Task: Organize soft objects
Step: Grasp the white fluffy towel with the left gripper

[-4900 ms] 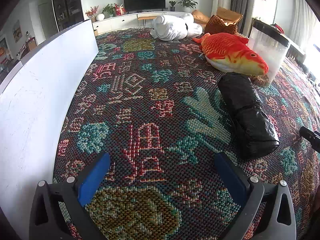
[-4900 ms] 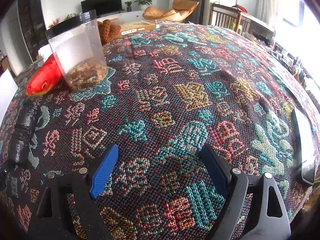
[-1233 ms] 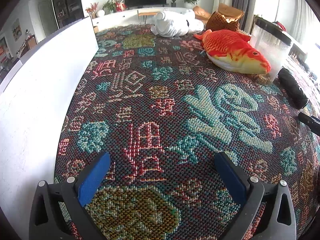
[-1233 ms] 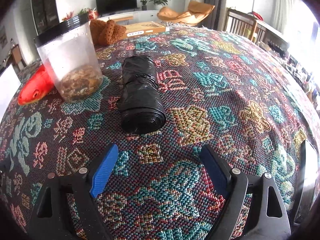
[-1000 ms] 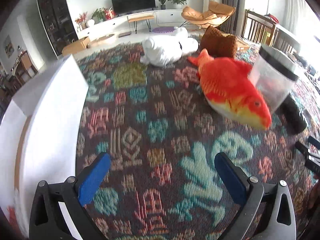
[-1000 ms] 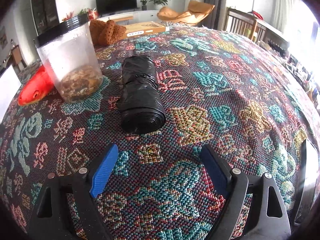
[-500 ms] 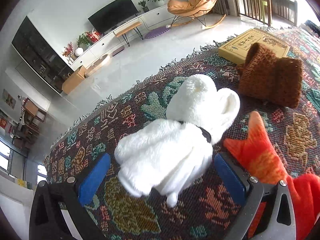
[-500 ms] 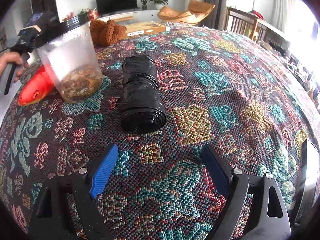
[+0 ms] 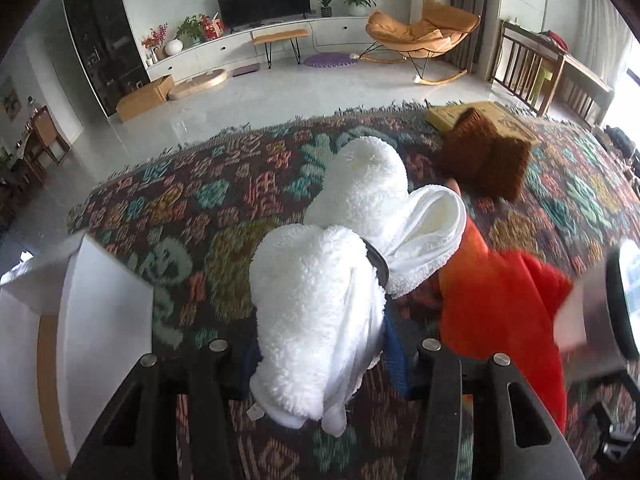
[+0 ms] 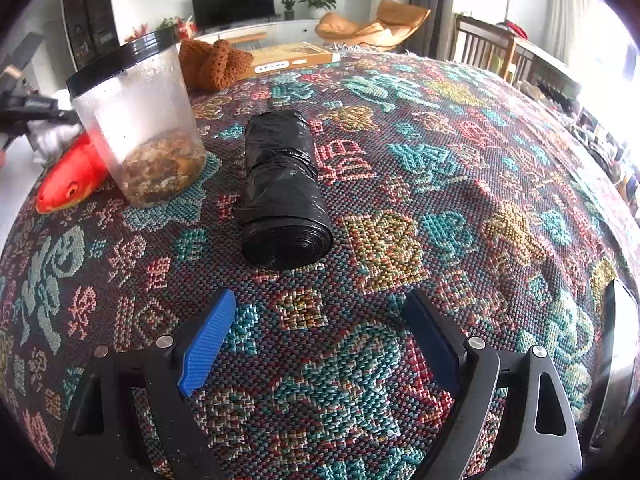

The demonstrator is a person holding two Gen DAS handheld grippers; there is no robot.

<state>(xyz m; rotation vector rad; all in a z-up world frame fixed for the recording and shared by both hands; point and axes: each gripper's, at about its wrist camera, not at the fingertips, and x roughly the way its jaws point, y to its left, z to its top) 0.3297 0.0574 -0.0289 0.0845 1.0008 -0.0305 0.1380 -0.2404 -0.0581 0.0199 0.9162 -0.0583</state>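
Plush white toy (image 9: 320, 312) fills the centre of the left wrist frame, its lower body pinched between the 2 blue pads of the left gripper (image 9: 320, 360), whose jaws are clamped on it. The head and 1 long ear extend toward upper centre, with a dark collar at the neck. Whether the toy rests on the patterned cloth (image 9: 200, 208) or is lifted clear cannot be told.

Handling judgement: the toy looks light, very soft and compressible, not fragile. The fleece should not slip, but the body will sag and swing from a grip at 1 end. A hold across the thick torso, as now, is preferable to the ear or neck.

Right of it, lower right of the frame, lies the orange fish plush (image 9: 500, 312), touching the ear. A brown knitted item (image 9: 484, 160) sits at upper right. A white box wall (image 9: 100, 320) stands at lower left, a likely destination.

In the right wrist frame, the right gripper (image 10: 320, 344) hovers with jaws apart and holding nothing. A black rolled bag (image 10: 284, 188) lies just ahead at centre, beside a clear jar (image 10: 136, 120).
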